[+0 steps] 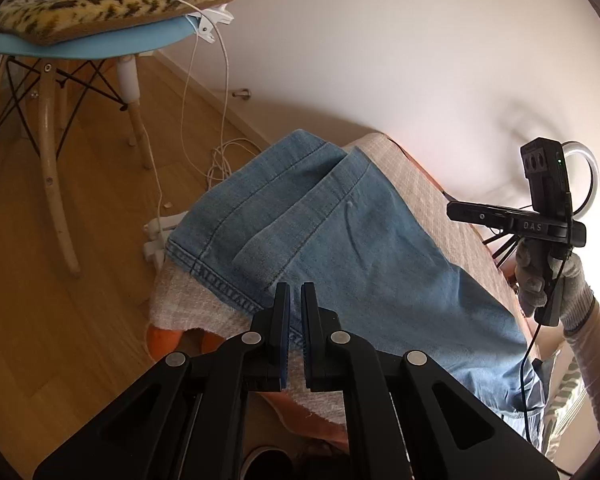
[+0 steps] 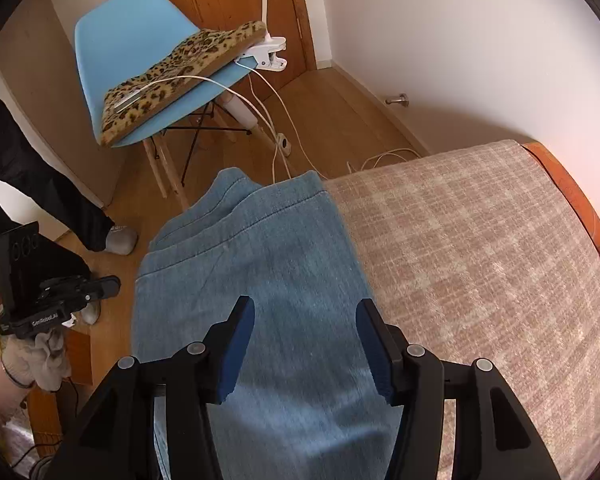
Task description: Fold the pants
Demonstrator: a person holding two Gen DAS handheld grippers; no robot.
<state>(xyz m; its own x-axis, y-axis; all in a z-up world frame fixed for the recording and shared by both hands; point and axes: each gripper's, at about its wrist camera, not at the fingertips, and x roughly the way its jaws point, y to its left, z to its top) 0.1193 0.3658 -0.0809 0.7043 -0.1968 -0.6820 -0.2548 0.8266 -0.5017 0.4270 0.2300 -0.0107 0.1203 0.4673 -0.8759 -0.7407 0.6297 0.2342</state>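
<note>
My left fingers [image 1: 295, 294] pinch the jeans [image 1: 340, 232] hem; right fingers [image 2: 306, 344] gape empty. One-sided hold, so the fold could skew.

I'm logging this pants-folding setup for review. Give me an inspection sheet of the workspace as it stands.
Surface: checked blanket over an orange base, partly bare.
Job's things: blue jeans lie folded lengthwise, leg ends hanging over the edge.
Clutter: nothing seen on the blanket.
Grippers: left gripper shut, at the jeans' hem; right gripper open over the jeans, nothing between its fingers.
Cables: white cables trail on the floor.
Surroundings: blue chair with leopard cushion, clip lamp, wooden floor, white wall.
</note>
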